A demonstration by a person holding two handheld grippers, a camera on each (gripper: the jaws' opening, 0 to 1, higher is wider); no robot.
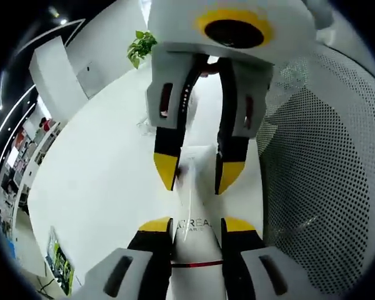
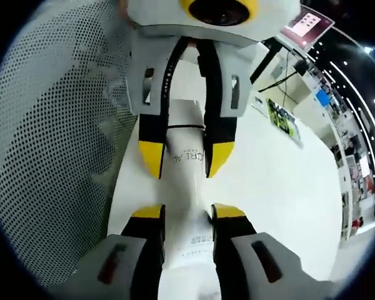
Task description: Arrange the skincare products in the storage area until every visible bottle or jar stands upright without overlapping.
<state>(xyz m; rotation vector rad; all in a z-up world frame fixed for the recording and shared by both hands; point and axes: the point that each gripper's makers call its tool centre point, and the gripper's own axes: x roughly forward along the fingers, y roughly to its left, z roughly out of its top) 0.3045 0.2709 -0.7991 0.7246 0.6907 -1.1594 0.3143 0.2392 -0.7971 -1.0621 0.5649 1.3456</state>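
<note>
A white L'Oréal tube (image 1: 192, 206) with a red band hangs lengthwise between my two grippers, which face each other. In the left gripper view my left gripper (image 1: 197, 225) is shut on the printed, wider part of the tube, and the right gripper (image 1: 198, 174) comes down from the top and clasps the tube's narrower far end. In the right gripper view my right gripper (image 2: 188, 214) is shut on the tube (image 2: 186, 181), while the left gripper (image 2: 184, 159) grips it from the opposite side, at the logo.
A white perforated basket wall (image 1: 325, 156) curves close beside the tube, also seen as the basket wall (image 2: 56, 125). A white table top (image 1: 100, 181) lies below. A green plant (image 1: 140, 47), a green printed pack (image 2: 281, 115) and a monitor (image 2: 309, 22) stand farther off.
</note>
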